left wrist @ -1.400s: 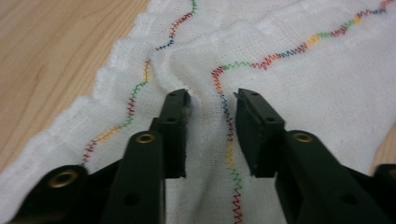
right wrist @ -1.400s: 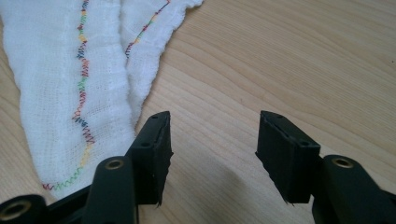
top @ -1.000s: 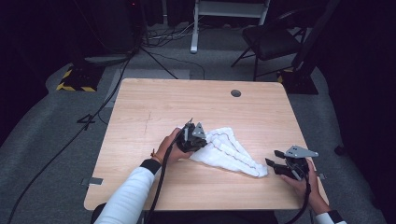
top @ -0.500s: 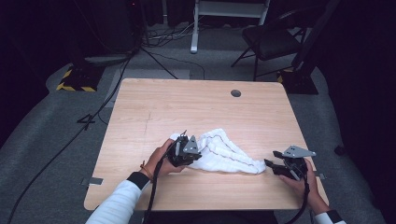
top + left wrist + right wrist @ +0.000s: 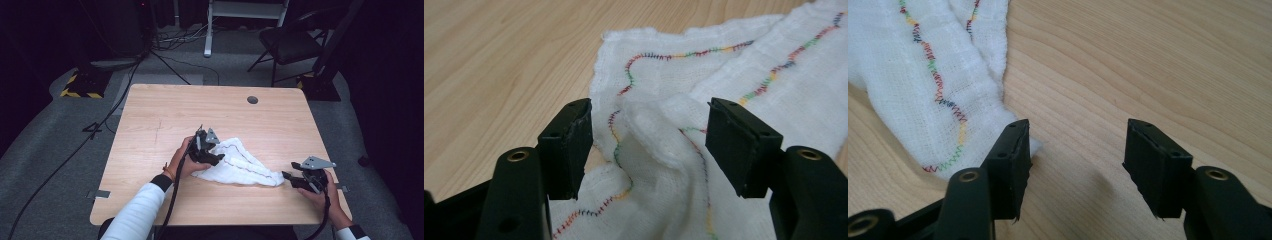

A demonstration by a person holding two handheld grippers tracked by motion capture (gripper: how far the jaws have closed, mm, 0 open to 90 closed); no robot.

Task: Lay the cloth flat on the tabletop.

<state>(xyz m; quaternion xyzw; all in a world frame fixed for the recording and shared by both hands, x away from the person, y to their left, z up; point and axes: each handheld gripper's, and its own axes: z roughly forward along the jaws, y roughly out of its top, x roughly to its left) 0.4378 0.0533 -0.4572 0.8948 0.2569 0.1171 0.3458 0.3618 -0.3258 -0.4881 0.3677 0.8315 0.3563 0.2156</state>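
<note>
A crumpled white cloth (image 5: 245,165) with a multi-coloured zigzag seam lies on the front middle of the wooden table (image 5: 165,115). At the cloth's left end is my left gripper (image 5: 216,158). Its jaws have just been opening and now stand apart around a raised fold of the cloth (image 5: 734,65); the pads of the left gripper (image 5: 649,112) do not press on it. My right gripper (image 5: 287,176) rests open at the cloth's right tip. In the right gripper view the cloth (image 5: 913,85) ends beside the left jaw, with bare wood between the jaws of the right gripper (image 5: 1078,127).
A round cable hole (image 5: 252,99) sits near the table's far edge. Beyond the table stand a dark chair (image 5: 287,42) and a white frame leg (image 5: 206,30). Cables run over the grey floor, and a yellow-black striped block (image 5: 80,85) lies at the left.
The left gripper drew the cloth's left end toward the table's front, then came back to the right and opened, letting the fold go. The right gripper kept still.
</note>
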